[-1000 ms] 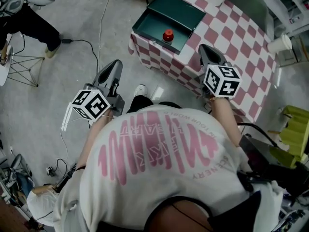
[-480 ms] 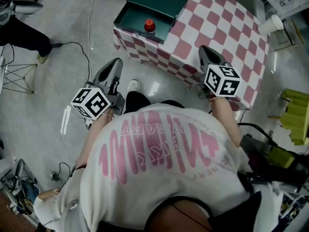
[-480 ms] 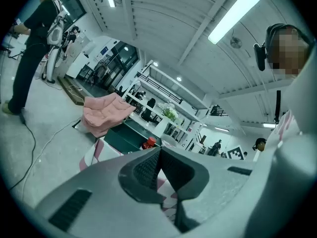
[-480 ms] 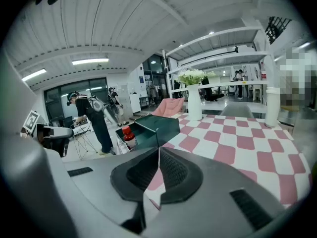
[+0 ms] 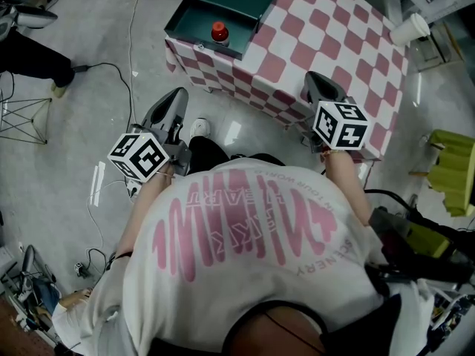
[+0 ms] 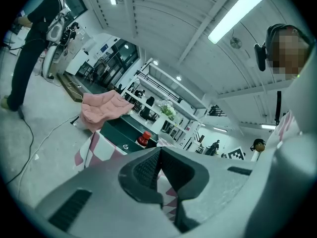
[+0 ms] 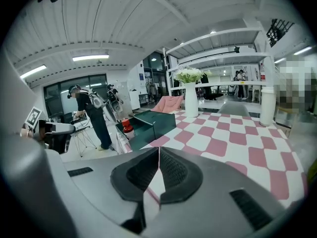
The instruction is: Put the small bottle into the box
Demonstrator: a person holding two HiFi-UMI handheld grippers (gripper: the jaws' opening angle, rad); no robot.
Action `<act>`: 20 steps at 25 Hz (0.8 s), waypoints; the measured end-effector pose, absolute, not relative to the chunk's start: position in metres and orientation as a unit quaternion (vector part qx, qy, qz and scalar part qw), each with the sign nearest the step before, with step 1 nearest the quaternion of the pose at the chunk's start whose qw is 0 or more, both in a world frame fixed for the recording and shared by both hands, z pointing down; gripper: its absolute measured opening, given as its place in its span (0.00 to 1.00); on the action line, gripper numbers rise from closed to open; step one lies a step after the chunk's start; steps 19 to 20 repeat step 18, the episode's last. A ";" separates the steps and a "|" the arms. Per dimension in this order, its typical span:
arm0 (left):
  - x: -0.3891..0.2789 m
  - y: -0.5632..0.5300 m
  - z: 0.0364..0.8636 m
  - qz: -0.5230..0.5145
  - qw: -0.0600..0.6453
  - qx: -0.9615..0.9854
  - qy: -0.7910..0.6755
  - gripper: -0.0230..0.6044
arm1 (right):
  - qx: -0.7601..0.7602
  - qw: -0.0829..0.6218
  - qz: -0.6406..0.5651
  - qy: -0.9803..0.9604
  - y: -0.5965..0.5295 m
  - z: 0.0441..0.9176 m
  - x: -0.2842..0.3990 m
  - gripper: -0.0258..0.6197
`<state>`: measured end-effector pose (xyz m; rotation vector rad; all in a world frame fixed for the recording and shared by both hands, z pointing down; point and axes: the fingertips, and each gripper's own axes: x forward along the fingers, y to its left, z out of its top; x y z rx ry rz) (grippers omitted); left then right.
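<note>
A small bottle with a red cap [image 5: 219, 32] stands inside the dark green box [image 5: 194, 9] at the far left corner of the pink-and-white checked table [image 5: 319, 43]. The same bottle [image 6: 144, 139] and box [image 6: 120, 131] show small in the left gripper view, and bottle [image 7: 128, 127] and box [image 7: 151, 124] in the right gripper view. My left gripper [image 5: 170, 106] hangs over the floor, well short of the table, shut and empty. My right gripper [image 5: 320, 86] sits at the table's near edge, also shut with nothing in it.
A white paper cup [image 5: 412, 28] stands at the table's far right corner. A white vase with flowers [image 7: 190, 95] is at the table's far end. A person in black [image 7: 91, 115] stands on the left. Cables [image 5: 126, 58] trail over the floor; a yellow-green object [image 5: 453, 169] sits at right.
The table and box have slid up and to the left in the head view, so the view has drawn back from them. Both grippers keep their places in the frame and stay shut.
</note>
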<state>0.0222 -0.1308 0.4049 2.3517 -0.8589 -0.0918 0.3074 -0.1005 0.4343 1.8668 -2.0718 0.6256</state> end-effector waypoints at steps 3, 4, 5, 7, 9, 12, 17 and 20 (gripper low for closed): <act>0.022 -0.129 0.405 -0.035 0.313 0.892 -0.326 0.05 | 0.647 0.142 0.218 -0.717 -0.097 0.436 0.308 0.06; 0.022 -0.129 0.405 -0.036 0.313 0.891 -0.326 0.05 | 0.647 0.143 0.218 -0.717 -0.097 0.437 0.309 0.06; 0.022 -0.128 0.405 -0.036 0.314 0.891 -0.327 0.05 | 0.646 0.144 0.218 -0.717 -0.097 0.437 0.308 0.06; 0.020 -0.129 0.406 -0.036 0.315 0.889 -0.329 0.05 | 0.645 0.147 0.219 -0.718 -0.097 0.438 0.307 0.06; 0.018 -0.128 0.406 -0.037 0.316 0.889 -0.330 0.05 | 0.645 0.148 0.219 -0.717 -0.095 0.438 0.307 0.06; 0.017 -0.125 0.403 -0.037 0.317 0.889 -0.329 0.05 | 0.646 0.149 0.219 -0.716 -0.092 0.435 0.306 0.06; 0.015 -0.124 0.400 -0.038 0.318 0.888 -0.329 0.05 | 0.644 0.152 0.218 -0.717 -0.091 0.432 0.304 0.06; 0.015 -0.124 0.400 -0.039 0.318 0.888 -0.330 0.05 | 0.644 0.153 0.218 -0.717 -0.091 0.432 0.304 0.06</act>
